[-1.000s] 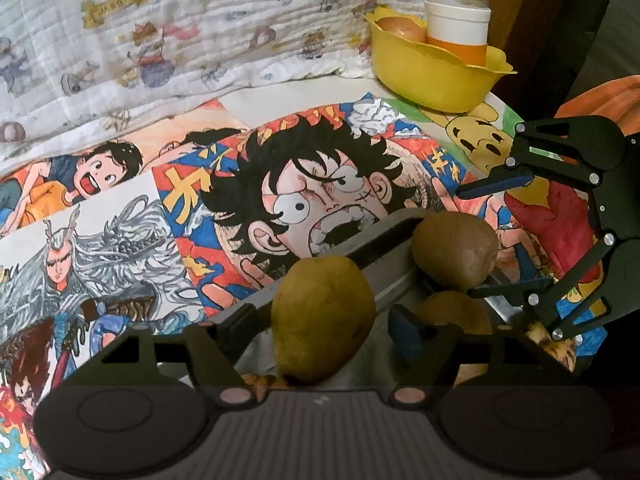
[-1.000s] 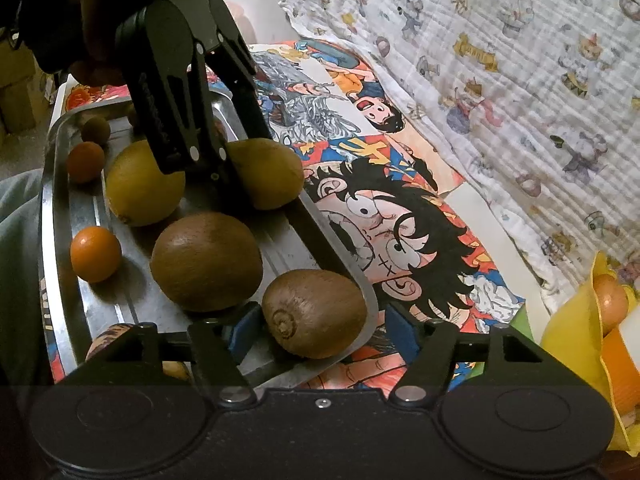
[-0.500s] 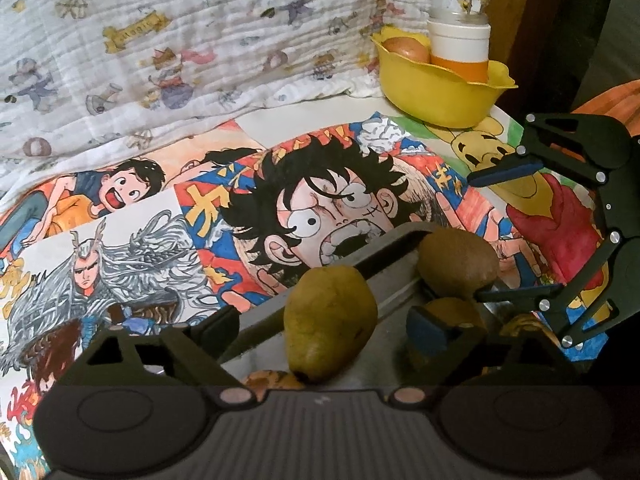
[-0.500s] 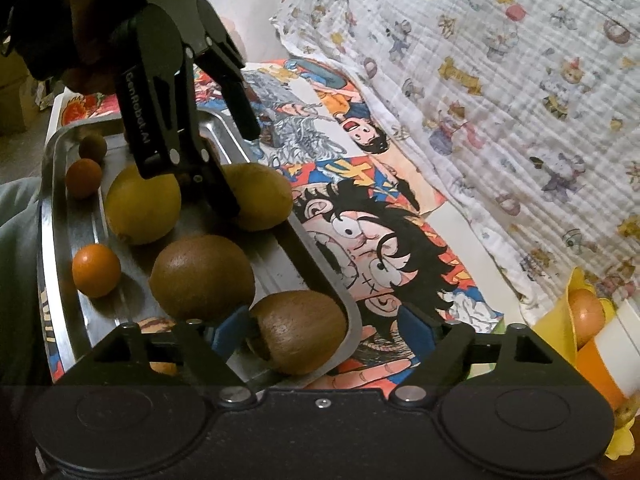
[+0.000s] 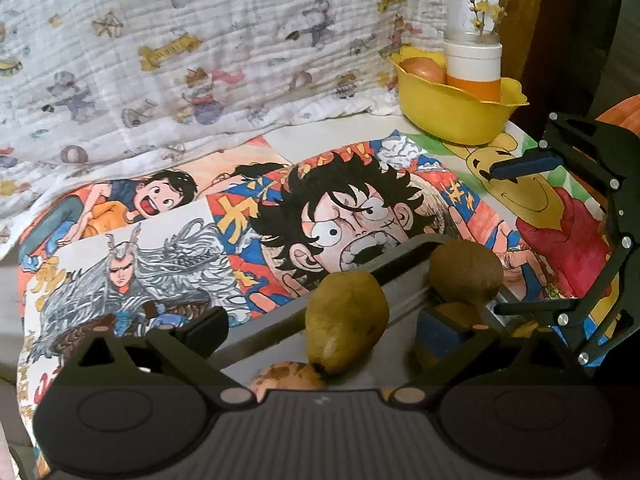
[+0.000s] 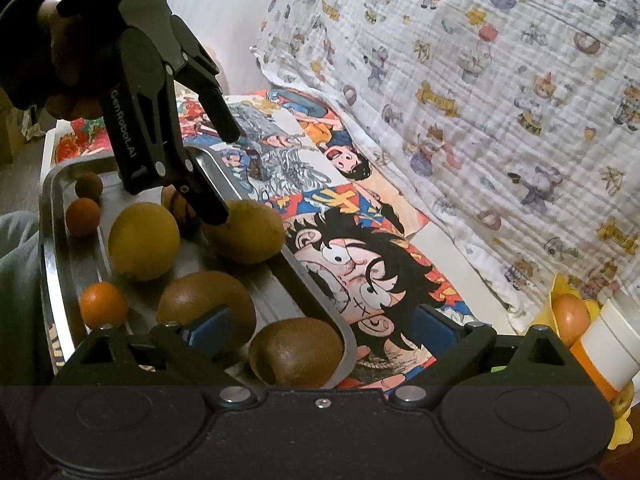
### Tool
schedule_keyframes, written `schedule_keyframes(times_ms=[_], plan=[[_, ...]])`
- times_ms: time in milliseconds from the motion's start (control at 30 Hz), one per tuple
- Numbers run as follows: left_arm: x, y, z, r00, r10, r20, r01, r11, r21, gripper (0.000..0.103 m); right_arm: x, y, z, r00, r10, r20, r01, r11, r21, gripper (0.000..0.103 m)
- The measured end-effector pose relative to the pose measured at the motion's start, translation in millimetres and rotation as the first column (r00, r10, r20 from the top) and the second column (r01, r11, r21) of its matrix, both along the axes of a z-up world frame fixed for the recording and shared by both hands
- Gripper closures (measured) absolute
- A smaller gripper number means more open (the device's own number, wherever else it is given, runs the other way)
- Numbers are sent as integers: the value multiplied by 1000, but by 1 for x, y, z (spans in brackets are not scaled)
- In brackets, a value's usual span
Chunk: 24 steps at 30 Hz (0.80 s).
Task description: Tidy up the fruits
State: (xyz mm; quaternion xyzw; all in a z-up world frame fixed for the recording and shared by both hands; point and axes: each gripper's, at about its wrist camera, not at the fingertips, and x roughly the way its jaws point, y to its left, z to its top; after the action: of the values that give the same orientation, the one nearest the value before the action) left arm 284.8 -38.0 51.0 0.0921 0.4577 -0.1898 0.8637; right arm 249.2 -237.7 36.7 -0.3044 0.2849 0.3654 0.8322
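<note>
A metal tray [image 6: 48, 240] holds several fruits: a pear [image 6: 246, 230], a lemon [image 6: 144, 240], two kiwis [image 6: 296, 350] [image 6: 206, 306], small oranges [image 6: 103, 304] and a passion fruit. My left gripper [image 5: 322, 328] is open above the tray, with the pear [image 5: 346, 320] between its spread fingers and free of them. It also shows in the right wrist view [image 6: 228, 176]. My right gripper [image 6: 320, 326] is open over the near kiwi at the tray's corner. It shows at the right of the left wrist view [image 5: 496, 240].
A yellow bowl [image 5: 460, 110] with an orange fruit [image 5: 424, 70] and a white-orange container [image 5: 474, 68] stands at the far end. A cartoon-print cloth [image 5: 280, 200] covers the table. A white printed blanket [image 5: 200, 60] hangs behind.
Both grippers have risen and pulled back from the tray. The left gripper's fingers have spread wider and let go of the pear, which stays on the tray.
</note>
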Motion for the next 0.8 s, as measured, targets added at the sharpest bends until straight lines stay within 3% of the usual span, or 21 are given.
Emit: schedule_keyframes(times_ms=[433,800], plan=[[-27,14,13,992,112,54,-109,992,-60,1,-12,-4,10,997,-77,13,75,991,108,2],[-65,25,22,955,252,158,-237,965,-109,1,-32,-4,16,989,-147,15,141,969,202,1]])
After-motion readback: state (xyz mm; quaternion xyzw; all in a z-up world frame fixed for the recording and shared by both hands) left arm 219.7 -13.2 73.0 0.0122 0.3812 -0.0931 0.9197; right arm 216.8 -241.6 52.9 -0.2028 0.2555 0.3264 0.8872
